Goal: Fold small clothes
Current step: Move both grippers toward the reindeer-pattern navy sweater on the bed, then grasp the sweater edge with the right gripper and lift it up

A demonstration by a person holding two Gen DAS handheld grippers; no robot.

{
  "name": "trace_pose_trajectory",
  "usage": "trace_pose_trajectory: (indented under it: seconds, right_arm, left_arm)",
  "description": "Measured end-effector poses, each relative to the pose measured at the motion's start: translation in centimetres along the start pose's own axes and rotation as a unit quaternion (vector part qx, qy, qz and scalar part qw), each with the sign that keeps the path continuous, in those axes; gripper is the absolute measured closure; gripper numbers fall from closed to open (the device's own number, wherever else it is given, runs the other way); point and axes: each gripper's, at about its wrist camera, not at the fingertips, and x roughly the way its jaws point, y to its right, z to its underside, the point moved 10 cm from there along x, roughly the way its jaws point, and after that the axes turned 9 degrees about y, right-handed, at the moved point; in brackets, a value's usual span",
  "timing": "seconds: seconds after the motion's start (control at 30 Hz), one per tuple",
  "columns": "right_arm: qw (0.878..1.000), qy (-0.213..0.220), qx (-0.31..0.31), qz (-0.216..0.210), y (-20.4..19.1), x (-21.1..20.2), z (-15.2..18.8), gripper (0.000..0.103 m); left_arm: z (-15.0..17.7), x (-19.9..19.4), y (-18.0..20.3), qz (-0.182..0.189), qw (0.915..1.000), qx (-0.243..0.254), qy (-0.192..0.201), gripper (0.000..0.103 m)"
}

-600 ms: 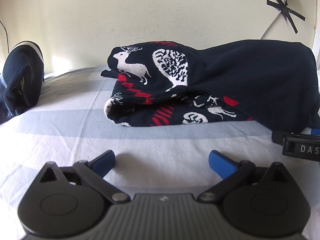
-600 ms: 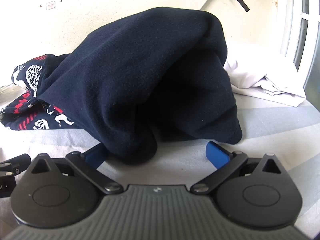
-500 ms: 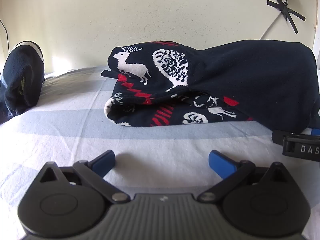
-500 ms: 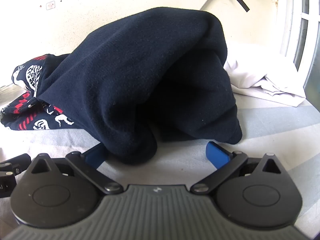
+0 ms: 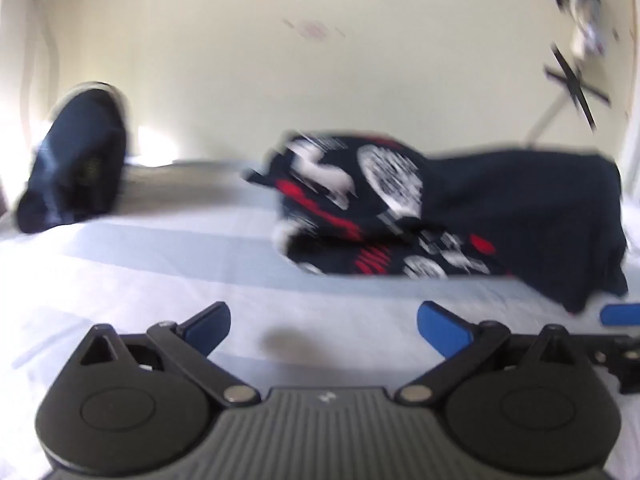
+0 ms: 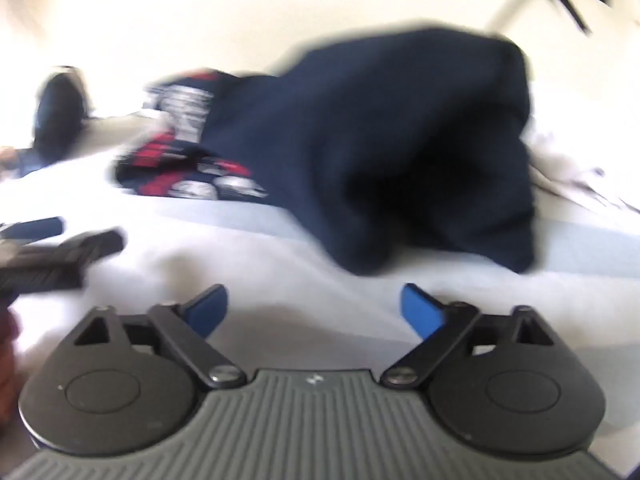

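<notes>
A folded navy sweater with white deer and red bands (image 5: 360,208) lies on the striped bed sheet (image 5: 140,264). A plain navy garment (image 5: 520,208) is heaped over its right side. My left gripper (image 5: 323,316) is open over bare sheet, a short way in front of the sweater's left end, with nothing between its fingers. In the right wrist view the plain navy garment (image 6: 380,152) bulks ahead, with the patterned sweater (image 6: 188,152) showing at its left. My right gripper (image 6: 314,300) is open on bare sheet just short of the garment's lower edge, apart from it. Both views are blurred.
Another dark navy garment (image 5: 72,160) stands by the wall at the far left. A white cloth (image 6: 568,176) lies to the right of the heap. The left gripper (image 6: 48,252) shows at the right view's left edge. A pale wall runs close behind.
Both grippers have drawn back from the clothes, which now look farther off. The right gripper's left finger, earlier at the navy garment's edge, is now clear of it. Both stay open.
</notes>
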Motion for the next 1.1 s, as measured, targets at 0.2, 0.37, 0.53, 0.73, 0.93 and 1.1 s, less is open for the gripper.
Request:
trace_pose_trajectory:
  seconds: [0.2, 0.37, 0.53, 0.73, 0.93, 1.1]
  right_arm:
    - [0.981, 0.103, -0.164, -0.022, -5.5, 0.8, -6.4, 0.037]
    - [0.906, 0.122, -0.404, -0.023, -12.0, 6.5, -7.0, 0.046]
    - [0.868, 0.081, -0.488, -0.045, -15.3, 11.4, -6.1, 0.058]
    - [0.887, 0.065, -0.452, -0.067, -17.1, 12.6, -7.2, 0.075]
    - [0.881, 0.088, -0.458, -0.082, -17.5, 10.3, -6.2, 0.069]
    - [0.861, 0.098, -0.493, -0.071, -18.1, 10.9, -4.8, 0.069]
  left_arm:
    - [-1.3, 0.0, -4.7, -0.041, 0.9951, -0.087, 0.021, 0.001]
    - [-1.3, -0.6, -5.7, -0.059, 0.9926, -0.101, 0.032, 0.003]
    - [-1.8, -0.5, -7.4, -0.102, 0.9879, -0.107, 0.048, 0.004]
    - [-1.5, -0.5, -8.3, -0.109, 0.9845, -0.131, 0.043, 0.004]
    - [-1.5, -0.6, -8.6, -0.119, 0.9825, -0.137, 0.04, 0.004]
    - [-1.5, -0.6, -8.7, -0.119, 0.9823, -0.138, 0.041, 0.004]
